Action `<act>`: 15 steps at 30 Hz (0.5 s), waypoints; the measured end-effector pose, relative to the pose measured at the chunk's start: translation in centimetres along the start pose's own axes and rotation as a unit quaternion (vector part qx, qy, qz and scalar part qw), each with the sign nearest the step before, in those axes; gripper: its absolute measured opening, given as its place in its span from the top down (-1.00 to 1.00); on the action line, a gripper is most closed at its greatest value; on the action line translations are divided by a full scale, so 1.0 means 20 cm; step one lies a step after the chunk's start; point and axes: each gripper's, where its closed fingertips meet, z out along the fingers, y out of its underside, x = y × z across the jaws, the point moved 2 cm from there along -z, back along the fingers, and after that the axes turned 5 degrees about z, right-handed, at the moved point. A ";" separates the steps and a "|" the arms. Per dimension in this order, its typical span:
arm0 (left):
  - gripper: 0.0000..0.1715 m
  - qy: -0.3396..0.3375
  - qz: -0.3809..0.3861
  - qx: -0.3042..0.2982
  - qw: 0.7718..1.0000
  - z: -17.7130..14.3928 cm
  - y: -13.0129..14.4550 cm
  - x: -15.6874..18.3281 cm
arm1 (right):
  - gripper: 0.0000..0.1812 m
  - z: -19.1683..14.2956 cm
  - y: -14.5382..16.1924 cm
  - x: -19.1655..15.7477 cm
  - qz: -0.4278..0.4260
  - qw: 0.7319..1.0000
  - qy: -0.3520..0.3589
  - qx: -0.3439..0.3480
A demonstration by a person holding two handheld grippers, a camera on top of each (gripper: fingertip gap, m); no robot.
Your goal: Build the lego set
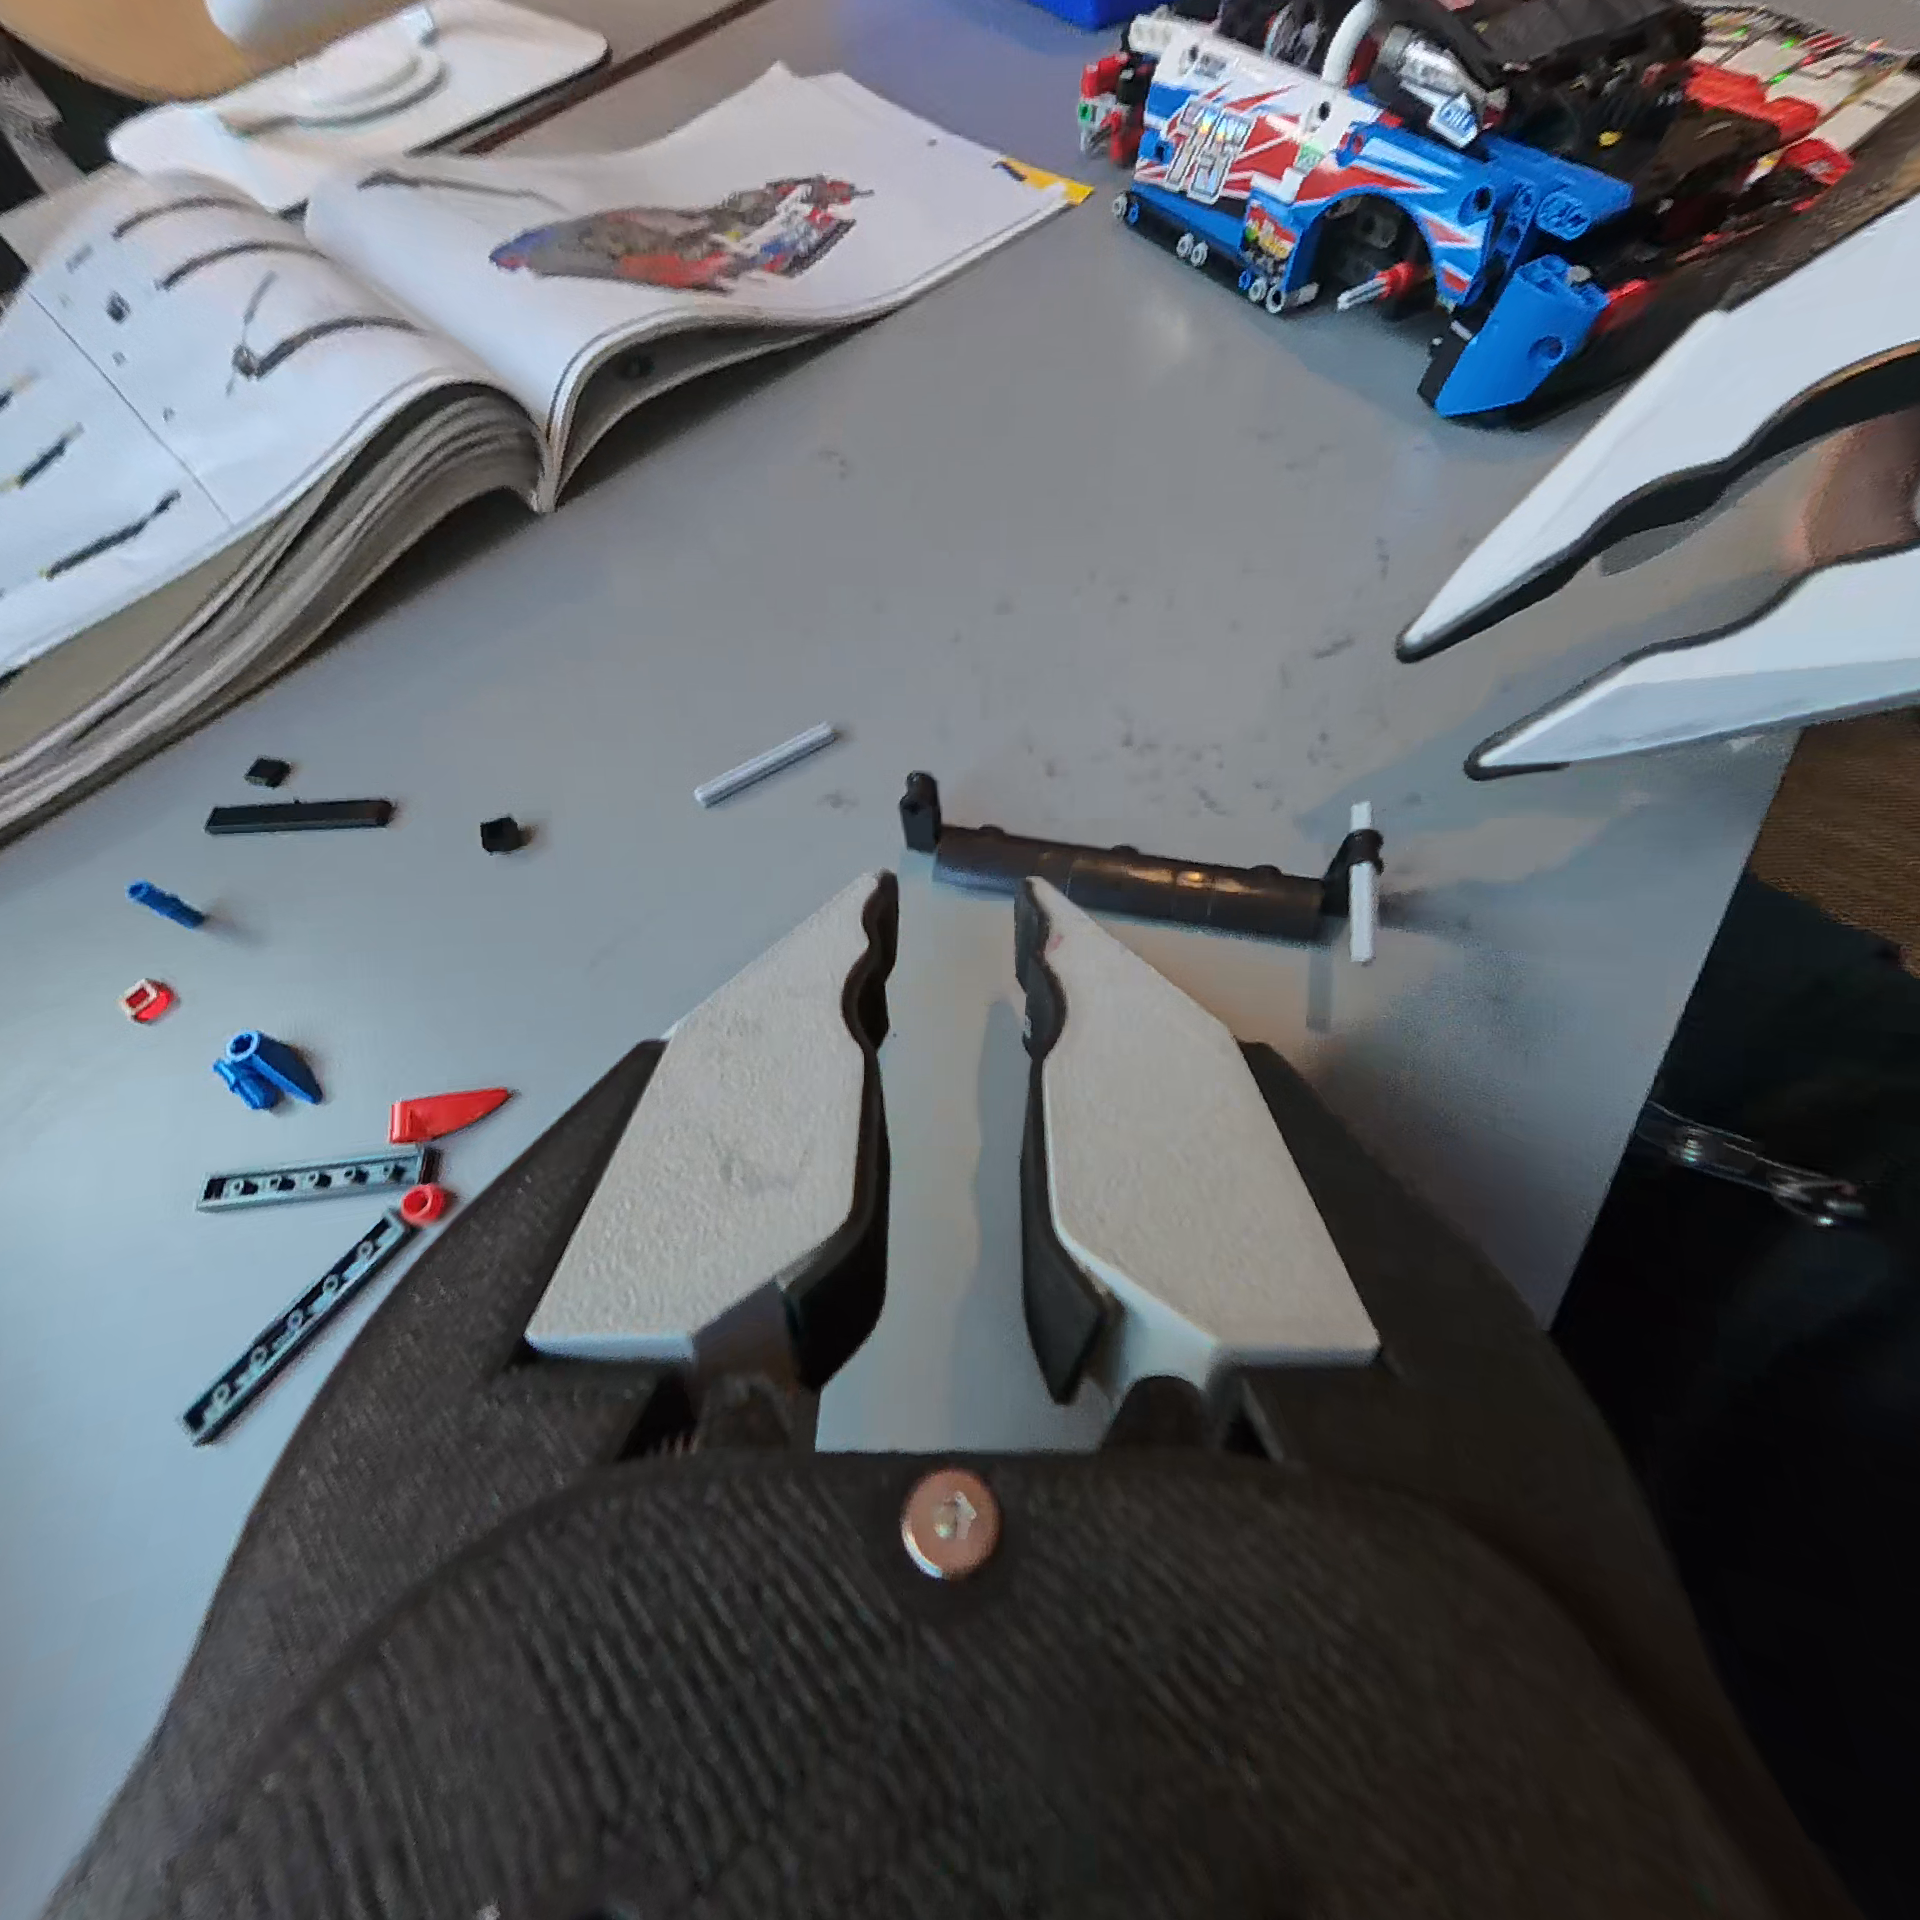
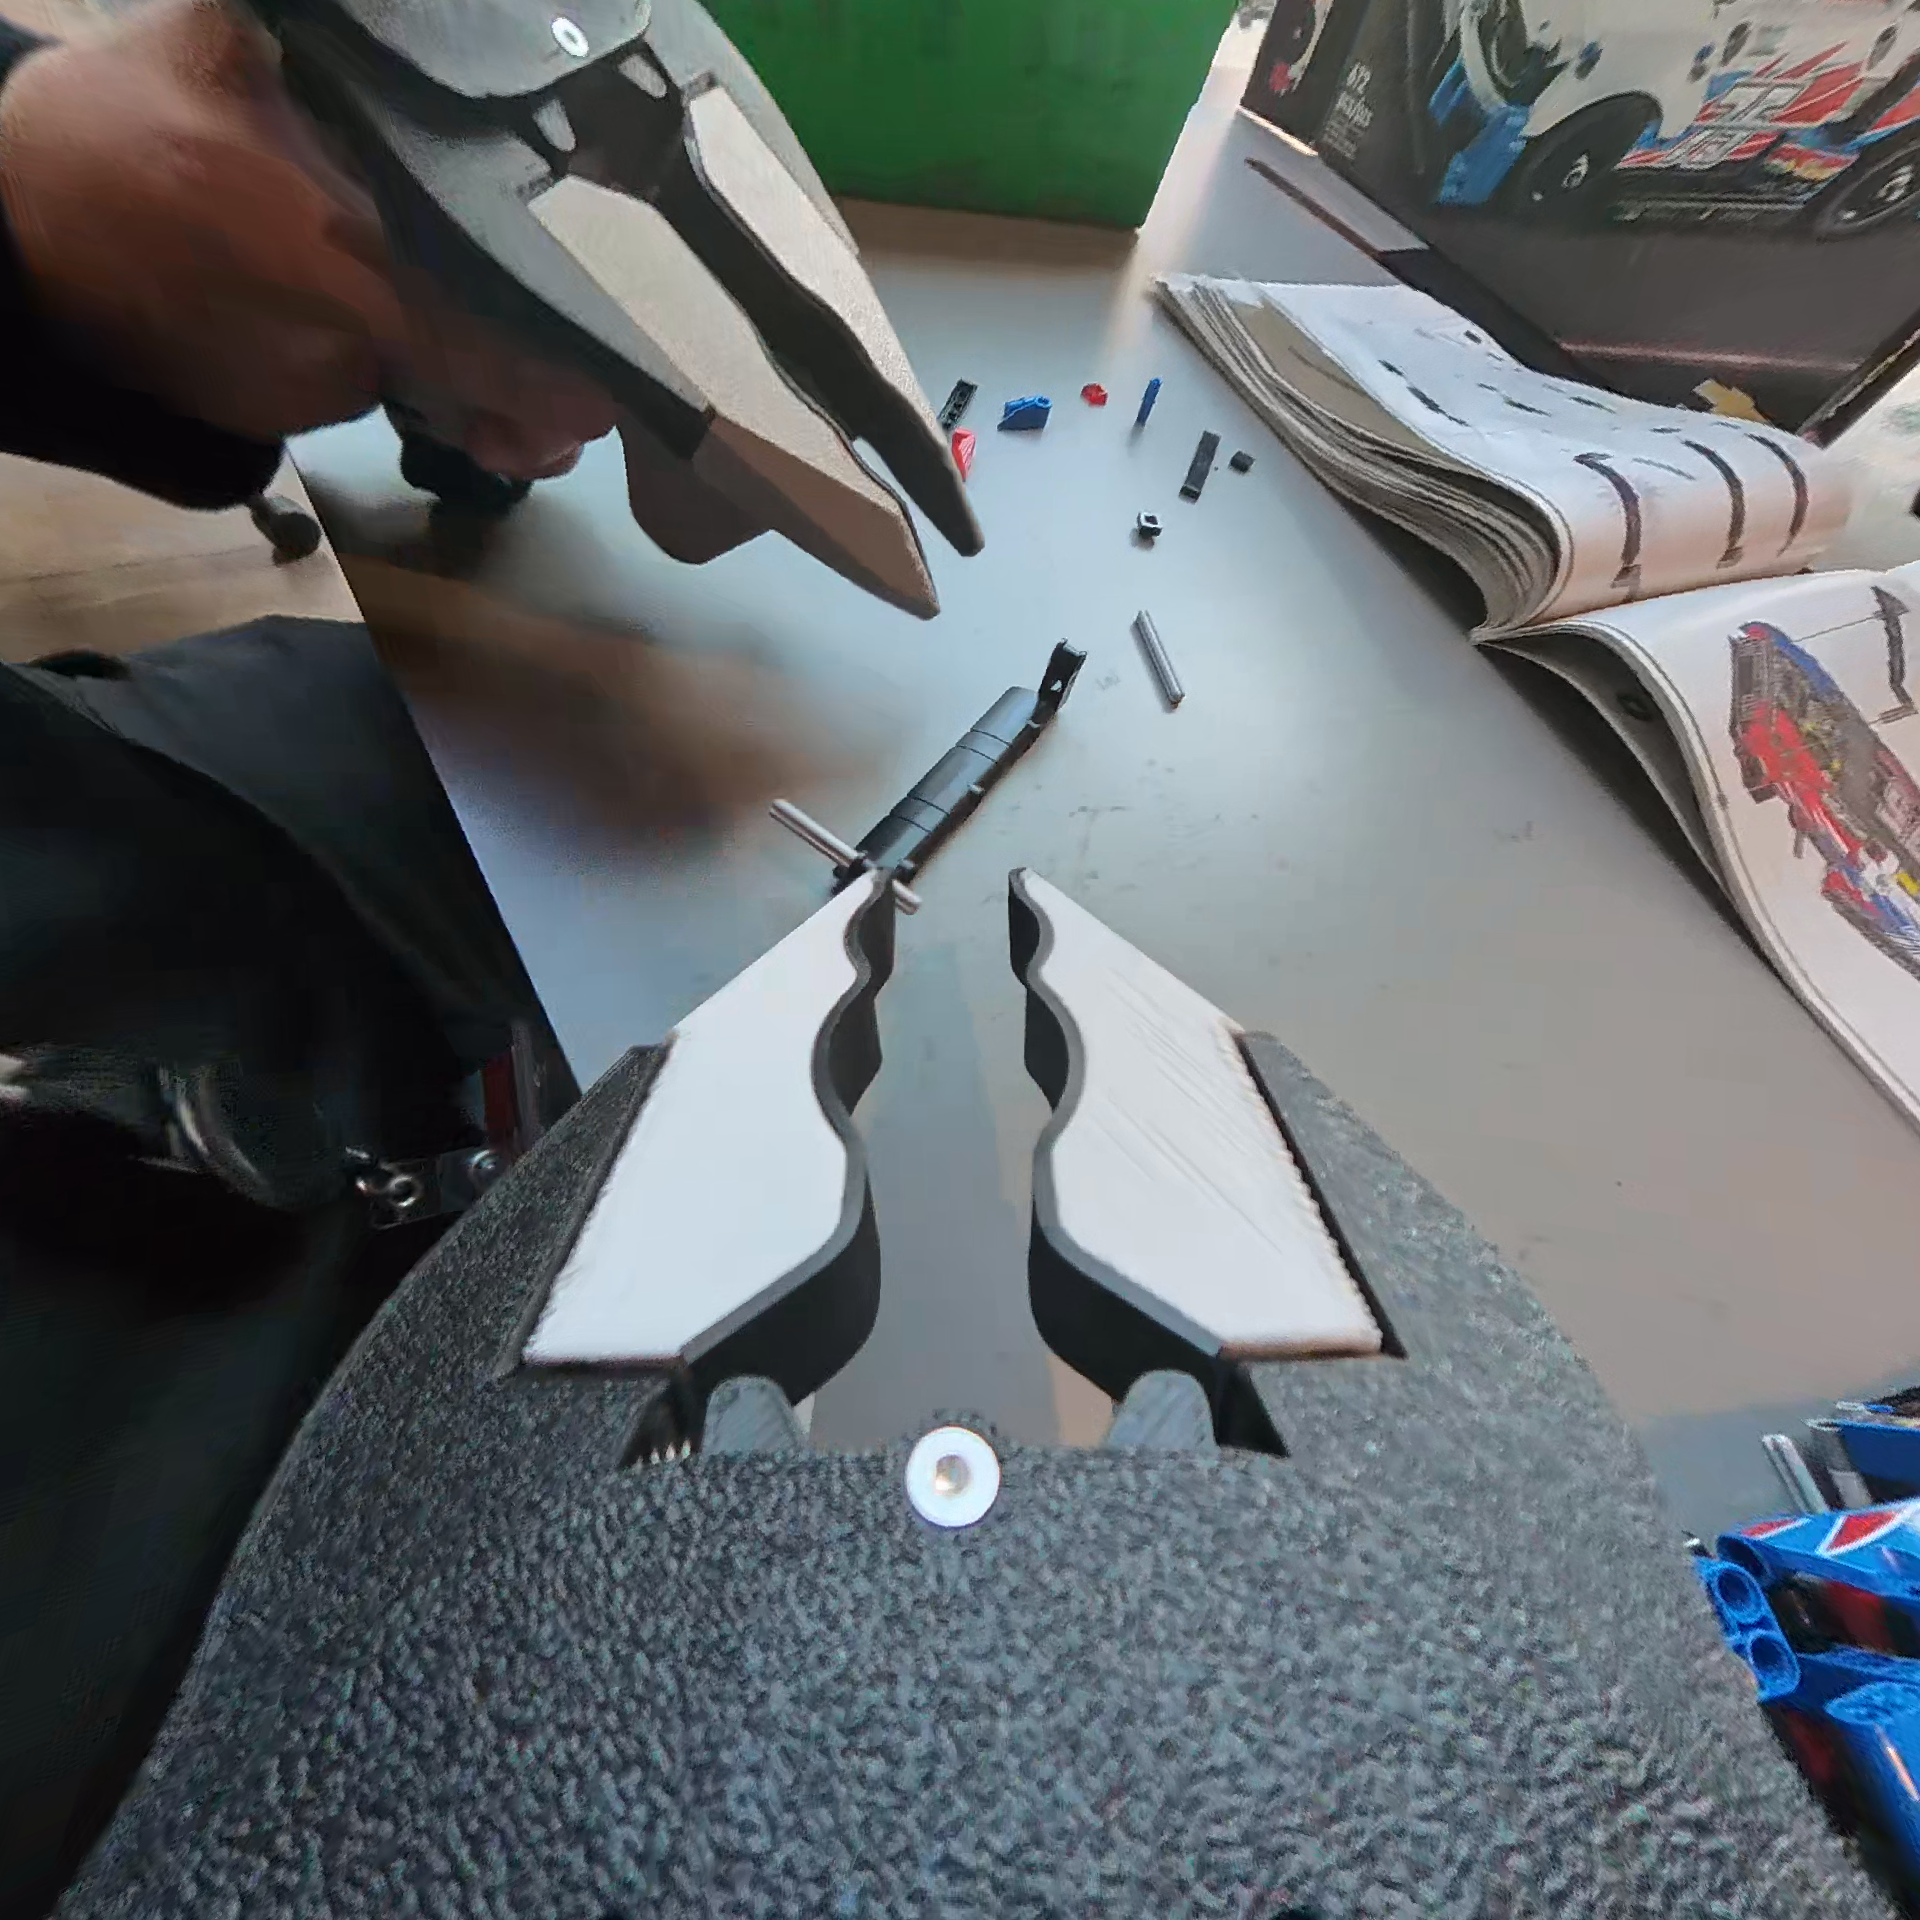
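Left gripper [image 1: 956, 894] parted by a narrow gap, nothing between its fingers, tips just short of the black bar assembly [image 1: 1132, 883] lying on the grey table [image 1: 1039, 540]. Right gripper [image 2: 951, 909] likewise slightly open and empty, its left finger tip touching or just beside the short grey pin [image 2: 842, 854] that crosses the near end of the assembly; cannot tell which.

Only in the left wrist view: blue, white and red race car model [image 1: 1382, 177] at the far right of the table, and perforated dark beams [image 1: 312, 1184] among the loose parts at left. Only in the right wrist view: green bin [image 2: 977, 104], printed box [image 2: 1621, 135], and a hand [image 2: 177, 239] behind the other gripper.

In both: open instruction booklet [image 1: 416, 343], thick and curling; loose grey axle [image 1: 764, 764], thin and straight. Gripper bodies dark and coarse-grained, finger faces pale, matte, with wavy black inner edges. Small red wedge [image 1: 447, 1112] glossy and pointed.
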 end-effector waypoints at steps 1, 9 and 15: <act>0.78 0.001 0.008 0.005 1.000 0.00 -0.01 0.01 | 0.77 0.00 0.00 0.01 0.010 1.000 -0.003 0.003; 0.87 0.001 0.058 -0.024 0.998 0.05 0.01 0.04 | 0.77 -0.04 -0.04 0.04 0.082 0.994 -0.063 0.036; 0.86 0.015 0.031 -0.043 0.998 0.07 0.03 0.02 | 0.77 -0.07 -0.07 0.06 0.123 0.986 -0.097 0.061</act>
